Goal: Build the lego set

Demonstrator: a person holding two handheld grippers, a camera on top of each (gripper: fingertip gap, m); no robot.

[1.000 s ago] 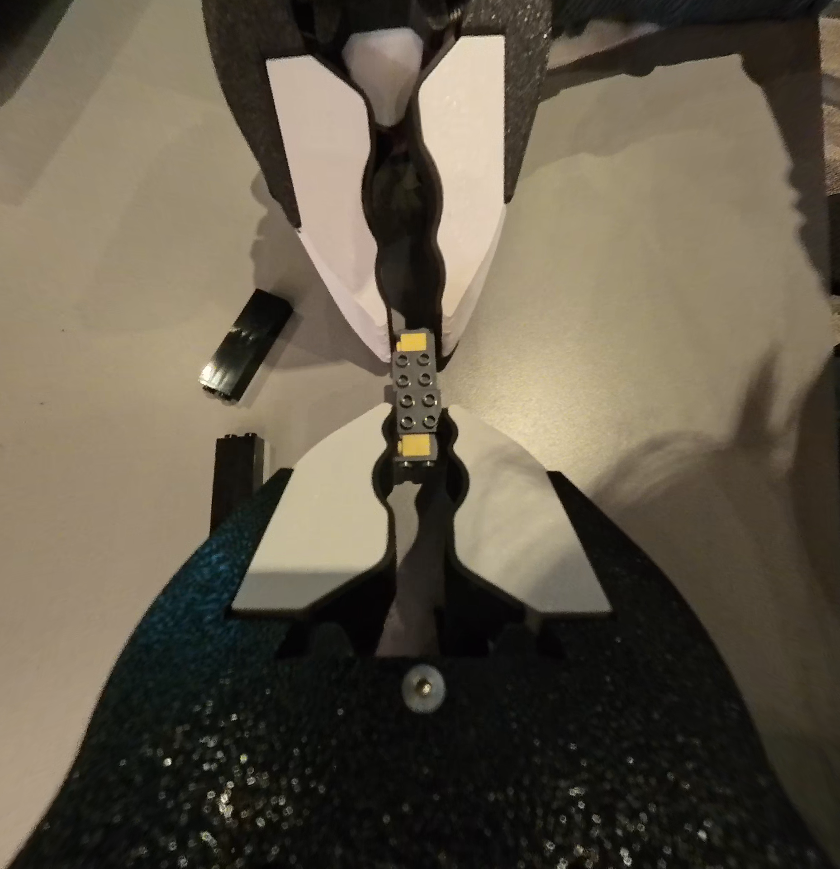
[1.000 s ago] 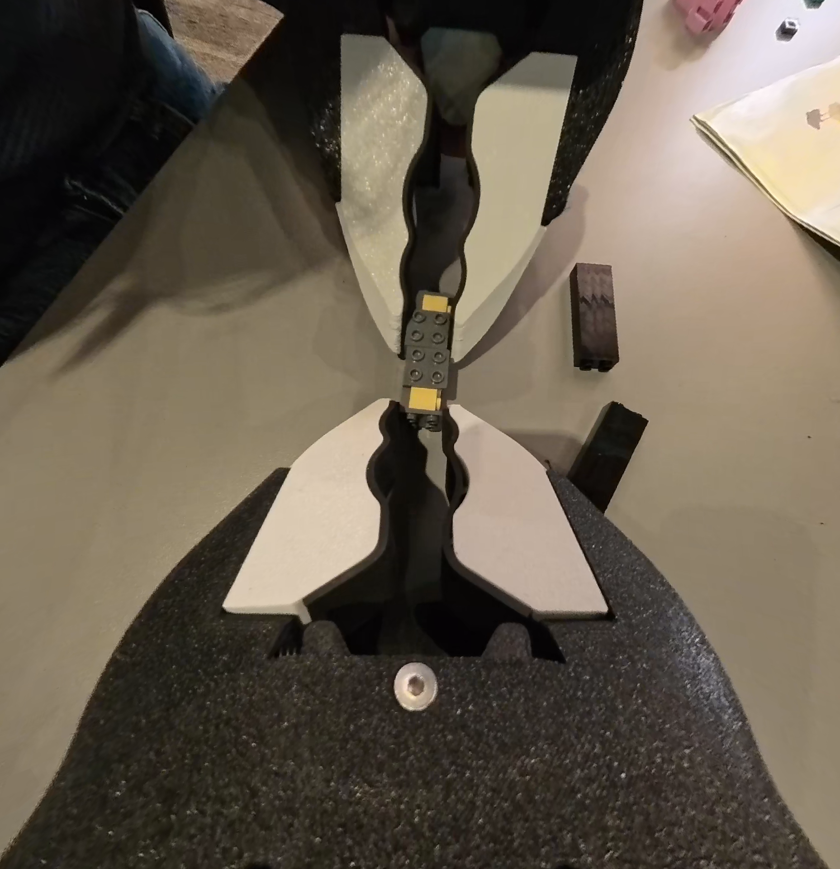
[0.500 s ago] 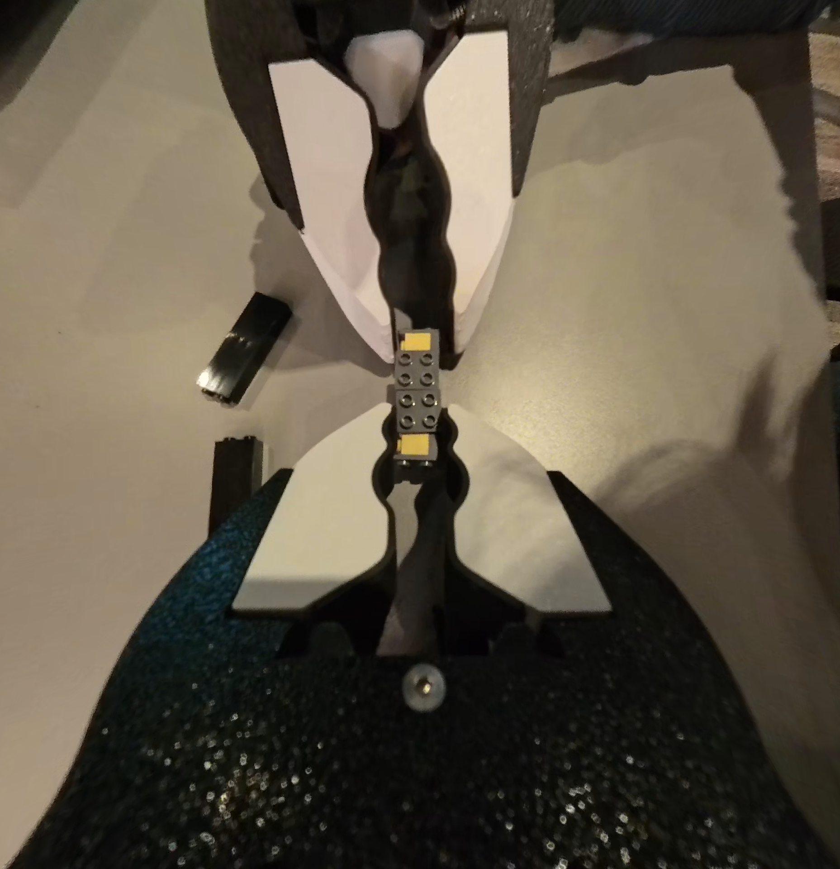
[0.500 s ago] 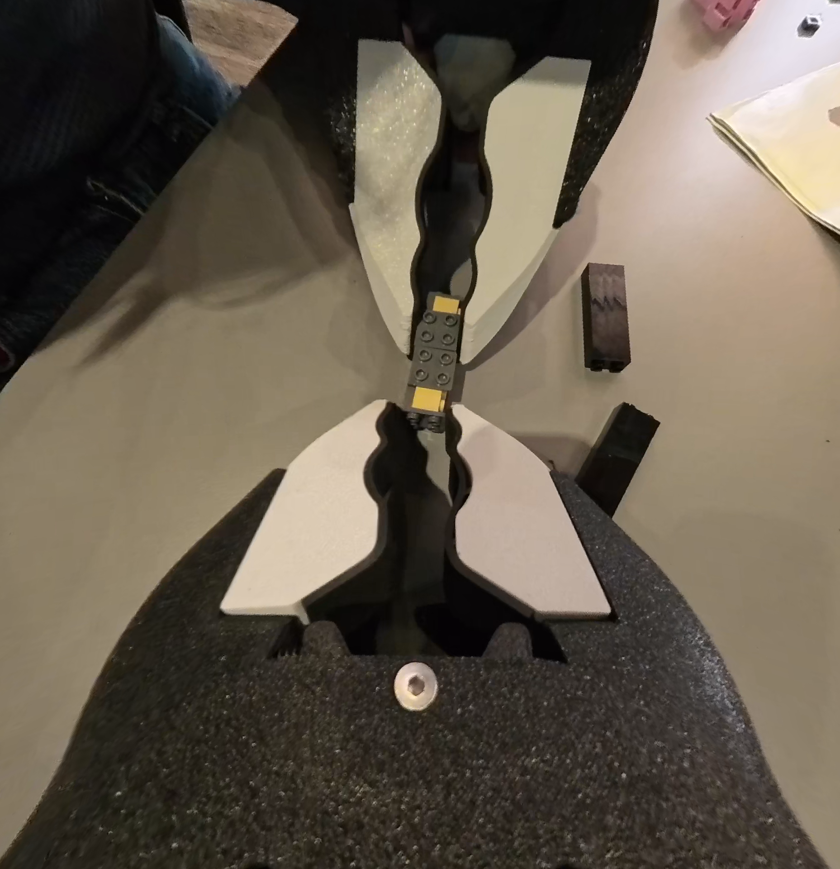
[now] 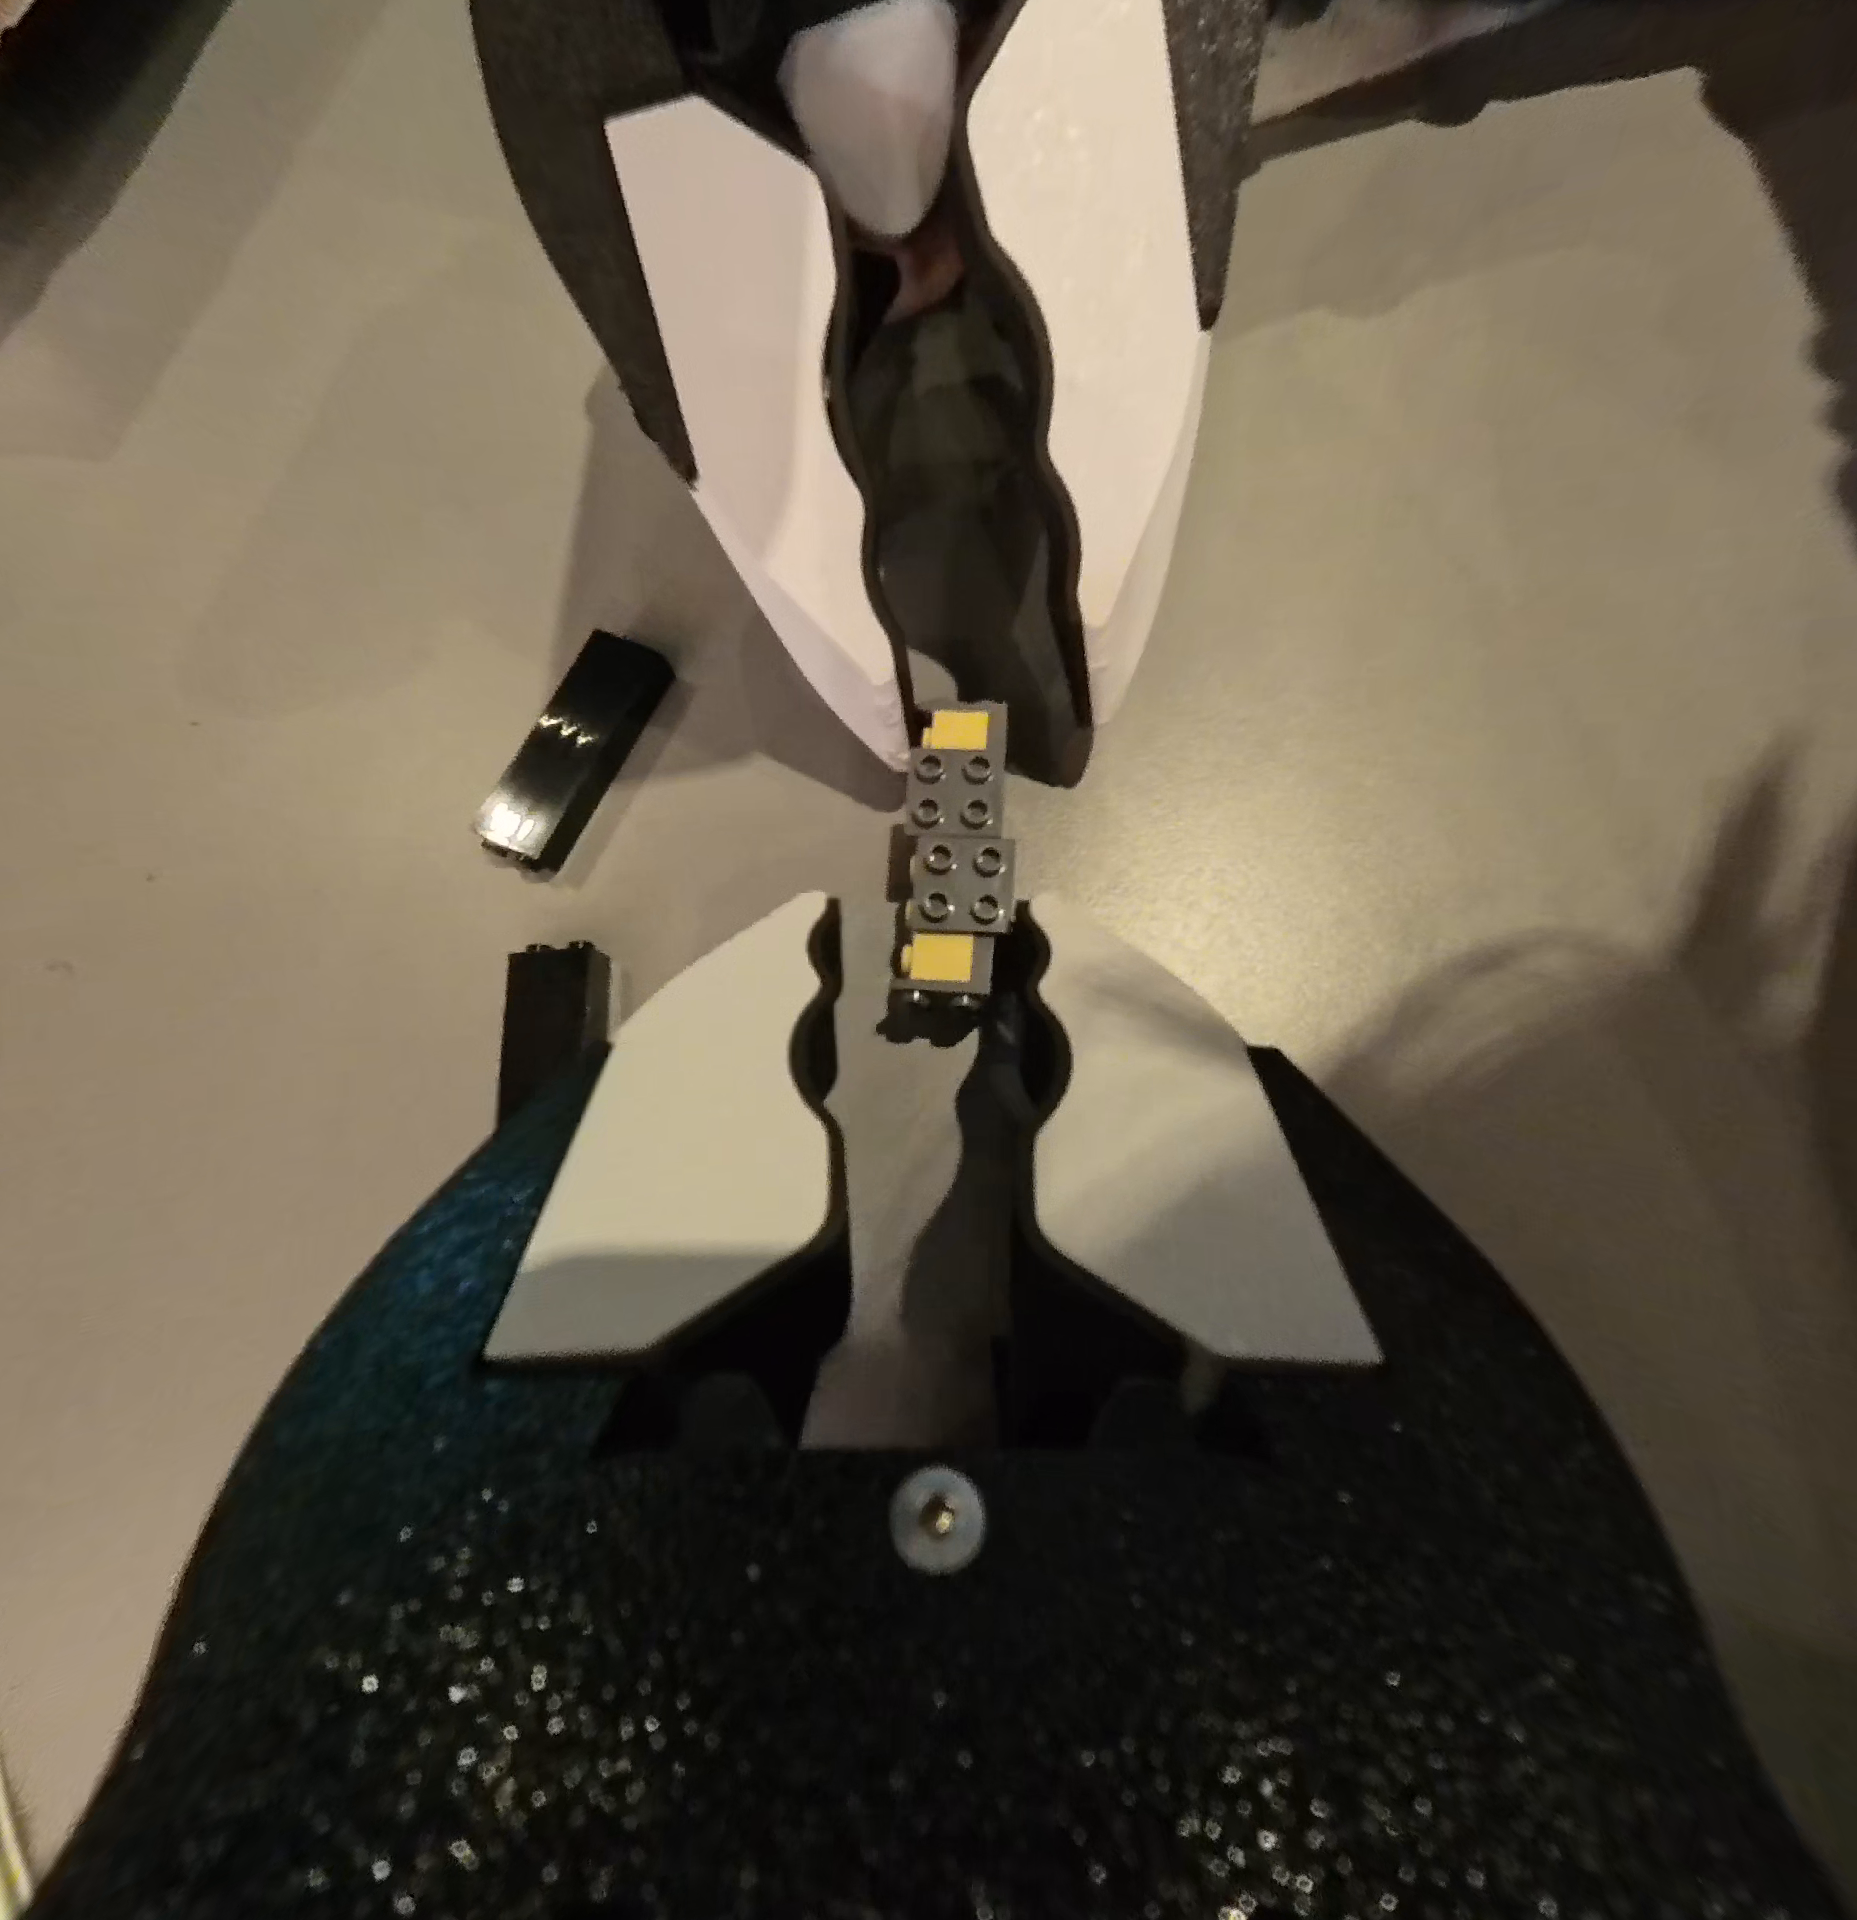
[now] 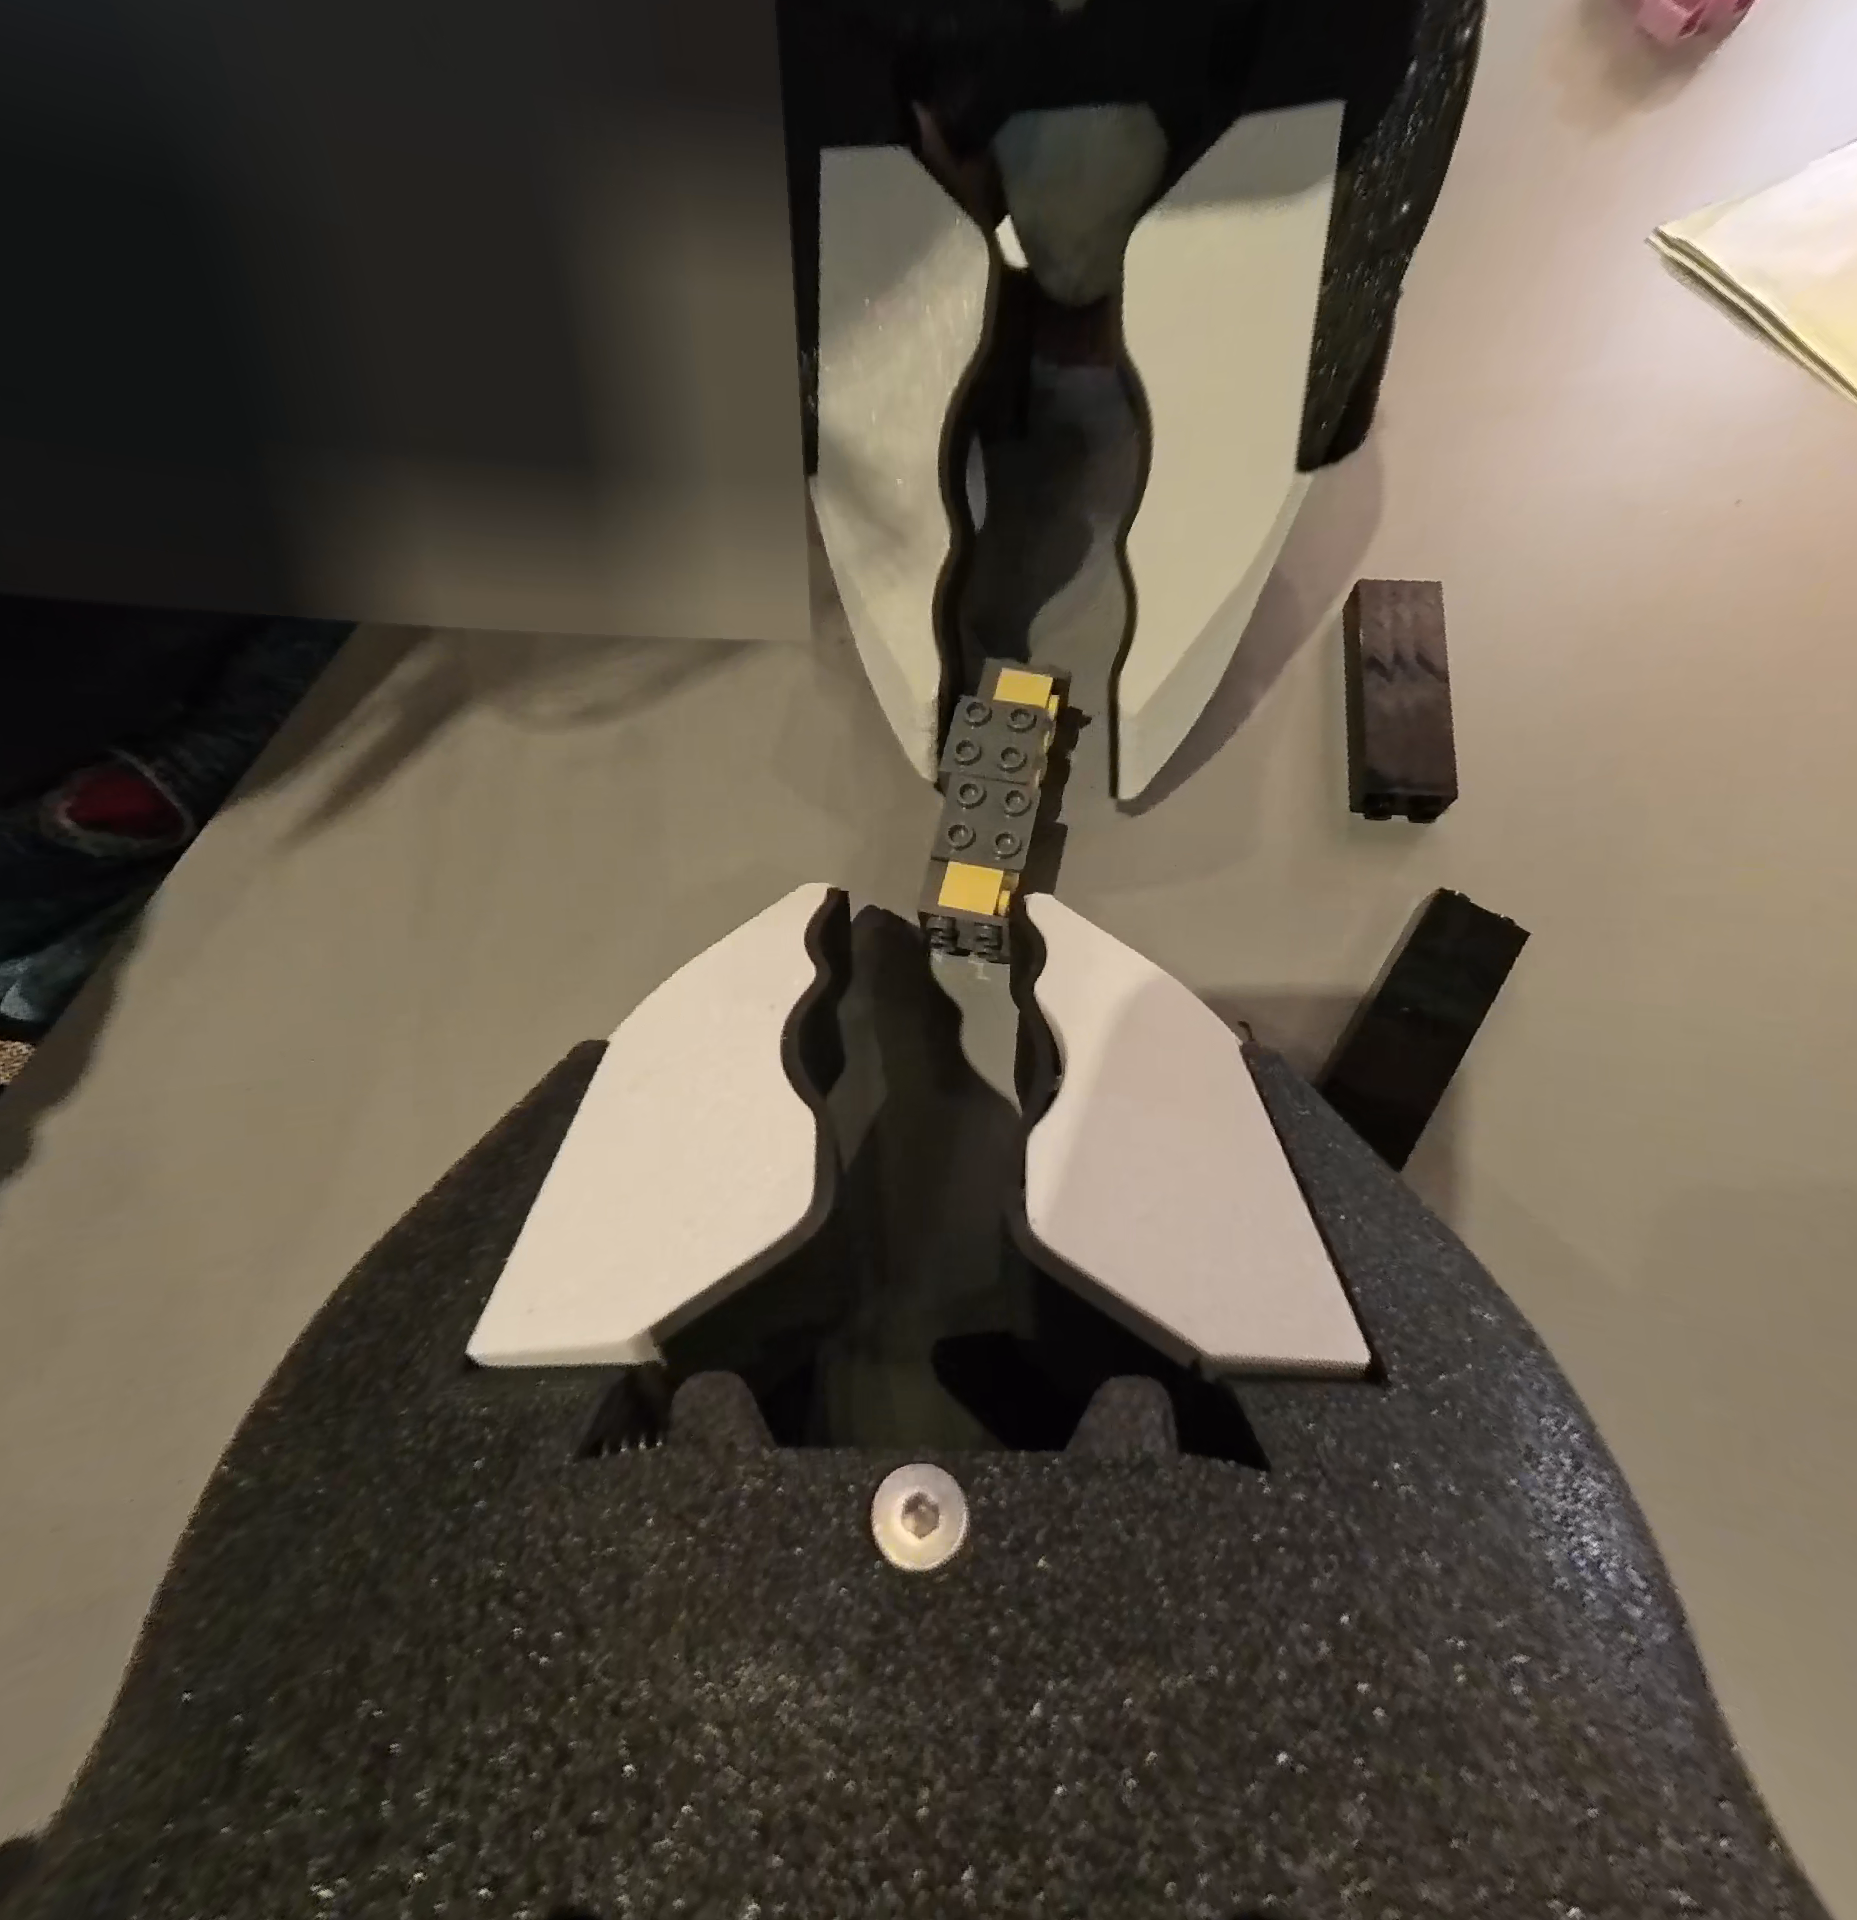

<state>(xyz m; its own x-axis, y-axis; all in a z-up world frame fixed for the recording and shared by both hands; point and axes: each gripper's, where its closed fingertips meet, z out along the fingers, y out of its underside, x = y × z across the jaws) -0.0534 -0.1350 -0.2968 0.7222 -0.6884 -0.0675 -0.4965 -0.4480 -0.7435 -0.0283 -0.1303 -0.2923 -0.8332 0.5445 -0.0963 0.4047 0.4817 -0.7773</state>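
Grey table (image 6: 488, 987) bears paper (image 6: 1797, 281); beyond, perhaps dim floor.

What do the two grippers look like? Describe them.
The left gripper and right gripper match: grainy black speckled bodies, flat white fingers with wavy dark inner edges, and a silver screw at the centre.
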